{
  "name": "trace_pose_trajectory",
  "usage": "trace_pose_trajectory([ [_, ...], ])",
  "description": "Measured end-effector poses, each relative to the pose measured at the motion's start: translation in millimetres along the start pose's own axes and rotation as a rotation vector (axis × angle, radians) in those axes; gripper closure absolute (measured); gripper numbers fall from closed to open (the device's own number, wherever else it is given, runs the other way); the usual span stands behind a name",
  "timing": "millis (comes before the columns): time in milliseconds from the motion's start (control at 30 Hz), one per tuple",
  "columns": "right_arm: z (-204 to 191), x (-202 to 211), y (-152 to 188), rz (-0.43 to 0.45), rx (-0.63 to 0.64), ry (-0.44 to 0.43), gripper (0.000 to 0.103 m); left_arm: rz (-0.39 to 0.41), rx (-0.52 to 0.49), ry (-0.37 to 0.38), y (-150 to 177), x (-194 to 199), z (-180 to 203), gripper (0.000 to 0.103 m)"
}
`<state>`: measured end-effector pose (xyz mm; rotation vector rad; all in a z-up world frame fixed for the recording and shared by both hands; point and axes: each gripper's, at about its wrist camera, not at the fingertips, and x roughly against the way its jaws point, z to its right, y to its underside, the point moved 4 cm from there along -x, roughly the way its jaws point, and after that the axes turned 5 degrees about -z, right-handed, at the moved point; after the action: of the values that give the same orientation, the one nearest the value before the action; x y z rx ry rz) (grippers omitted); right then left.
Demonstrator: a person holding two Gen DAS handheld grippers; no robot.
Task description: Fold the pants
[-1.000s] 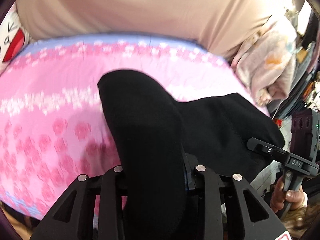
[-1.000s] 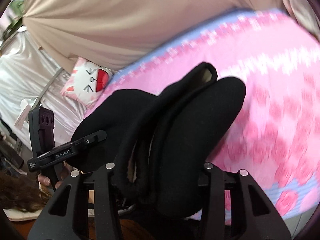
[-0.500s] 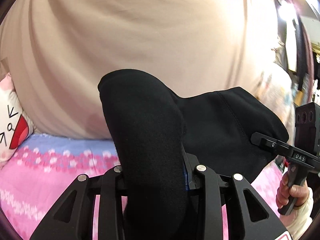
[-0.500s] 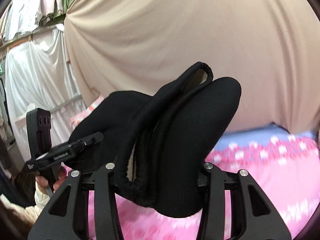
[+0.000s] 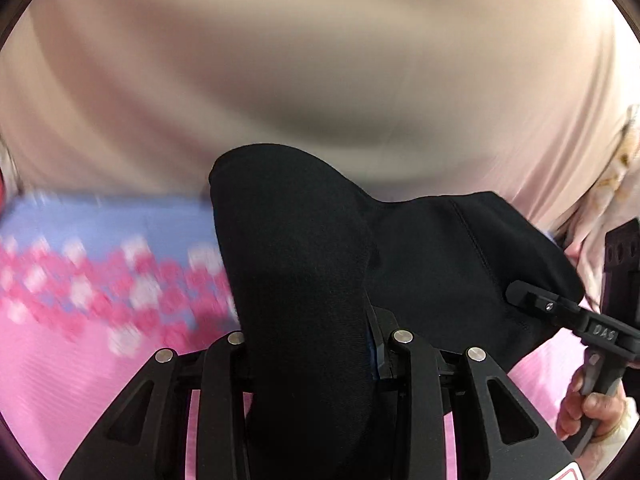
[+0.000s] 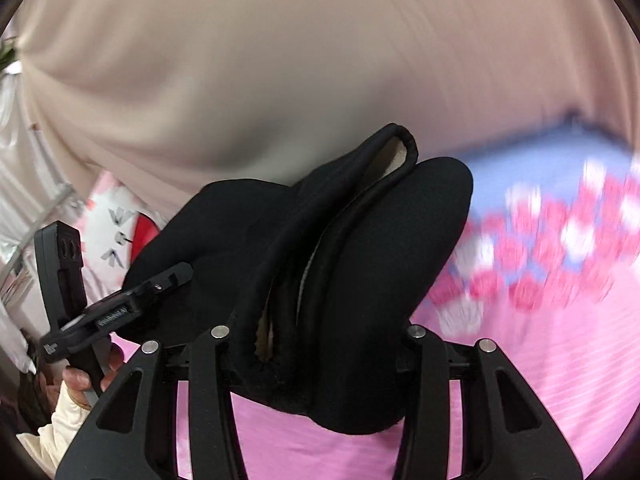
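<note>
**Q:** Where are the pants, and who has hold of them?

**A:** The black pants (image 5: 304,280) hang in the air above a bed with a pink flowered bedspread (image 5: 80,360). The left gripper (image 5: 310,344) has its fingers closed tight on one thick bunch of cloth. The right gripper (image 6: 316,340) has its fingers closed on another bunch, where a rolled edge, probably the waistband (image 6: 400,140), loops up showing a pale lining. The cloth stretches between the two tools.

**Q:** What has changed in the last second?

**A:** A second ago both cameras looked down at the bedspread. Half a second ago they had swung up to face the beige curtain (image 5: 320,60) behind the bed. Now more of the bedspread is back in view, blurred by motion. The grip on the cloth looks unchanged throughout.

**Q:** What does that mean for the fold?

**A:** It reads as a lift and shake to straighten the pants, now on its way down. Nothing is laid flat yet, so the folding proper seems still ahead.

**Q:** Anything else visible?

**A:** A cat-face pillow (image 6: 120,224) at the bed's edge.
</note>
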<state>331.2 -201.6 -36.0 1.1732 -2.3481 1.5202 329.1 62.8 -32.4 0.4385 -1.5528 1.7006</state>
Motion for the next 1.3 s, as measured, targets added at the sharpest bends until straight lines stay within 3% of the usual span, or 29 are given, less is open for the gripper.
trace_pose_trajectory([
  [100, 27.6, -26.4, 17.3, -0.092, -0.07, 0.008, 0.052, -0.078, 0.033, -0.026, 20.5, -29.6, -20.1, 0.059],
  [133, 31.8, -26.0, 16.5, -0.1, -0.099, -0.019, 0.05, -0.076, 0.052, -0.022, 26.6, -32.6, -27.9, 0.046],
  [200, 35.0, -25.5, 16.6, -0.141, -0.092, 0.001, 0.034, -0.074, 0.094, -0.019, 29.9, -26.8, -41.2, 0.032],
  [267, 40.7, -15.6, 21.6, -0.162, -0.114, -0.032, 0.034, -0.088, 0.114, -0.028, 30.2, -16.0, -53.5, 0.021],
  [367, 66.5, 25.6, 29.6, -0.149, -0.216, -0.008, 0.019, -0.105, 0.133, -0.063, 35.4, 20.6, -78.8, 0.016],
  [433, 77.2, 70.5, 33.5, -0.073, -0.245, 0.073, 0.019, -0.08, 0.128, -0.208, 38.3, 59.2, -95.0, 0.017],
  [500, 80.2, 107.8, 31.3, 0.014, -0.249, 0.174, 0.018, -0.03, 0.107, -0.275, 32.7, 86.8, -98.0, 0.017],
  [533, 67.9, 125.7, 24.2, 0.073, -0.216, 0.168, 0.02, -0.005, 0.1, -0.3, 23.1, 101.0, -95.4, 0.017],
  [567, 48.6, 129.5, 17.3, 0.087, -0.172, 0.139, 0.035, 0.024, 0.079, -0.318, 10.4, 110.4, -85.7, 0.017],
  [633, 7.1, 122.1, 0.7, 0.082, -0.065, 0.105, 0.046, 0.092, 0.011, -0.339, -15.0, 113.9, -53.3, 0.016],
  [700, -42.8, 87.8, -15.0, 0.045, 0.054, 0.06, 0.07, 0.096, -0.021, -0.342, -35.5, 90.8, -26.8, 0.016],
  [767, -69.1, 37.1, -24.9, -0.025, 0.116, 0.062, 0.075, 0.044, -0.016, -0.32, -46.5, 56.2, -7.6, 0.016],
  [833, -73.9, -8.0, -29.3, -0.074, 0.135, 0.107, 0.076, -0.031, 0.023, -0.328, -48.5, 7.6, -3.7, 0.02],
  [867, -64.4, -32.7, -30.5, -0.096, 0.129, 0.145, 0.076, -0.053, 0.04, -0.332, -48.8, -9.9, -9.1, 0.028],
  [933, -42.2, -53.9, -30.7, -0.113, 0.112, 0.216, 0.077, -0.132, 0.069, -0.345, -38.7, -45.9, -23.1, 0.035],
  [1000, -6.0, -61.0, -25.8, -0.118, 0.056, 0.257, 0.103, -0.158, 0.081, -0.334, -27.7, -72.9, -36.7, 0.026],
  [1033, 6.6, -57.0, -25.9, -0.101, 0.023, 0.212, 0.103, -0.14, 0.077, -0.338, -21.8, -75.1, -41.9, 0.012],
  [1067, 19.8, -49.4, -24.1, -0.091, -0.028, 0.164, 0.103, -0.125, 0.072, -0.348, -20.4, -76.3, -45.4, 0.006],
  [1100, 26.0, -45.0, -23.1, -0.084, -0.047, 0.156, 0.103, -0.117, 0.068, -0.342, -17.6, -76.7, -49.0, 0.006],
  [1133, 30.1, -41.1, -22.6, -0.072, -0.042, 0.211, 0.103, -0.115, 0.072, -0.337, -16.8, -76.8, -51.5, 0.005],
  [1233, 32.6, -27.8, -18.9, -0.066, -0.08, 0.196, 0.103, -0.105, 0.063, -0.352, -17.9, -66.4, -48.2, 0.009],
  [1300, 12.0, 2.3, -16.2, -0.014, 0.001, 0.328, 0.098, -0.077, 0.031, -0.398, -15.4, -44.2, -39.9, 0.011],
])
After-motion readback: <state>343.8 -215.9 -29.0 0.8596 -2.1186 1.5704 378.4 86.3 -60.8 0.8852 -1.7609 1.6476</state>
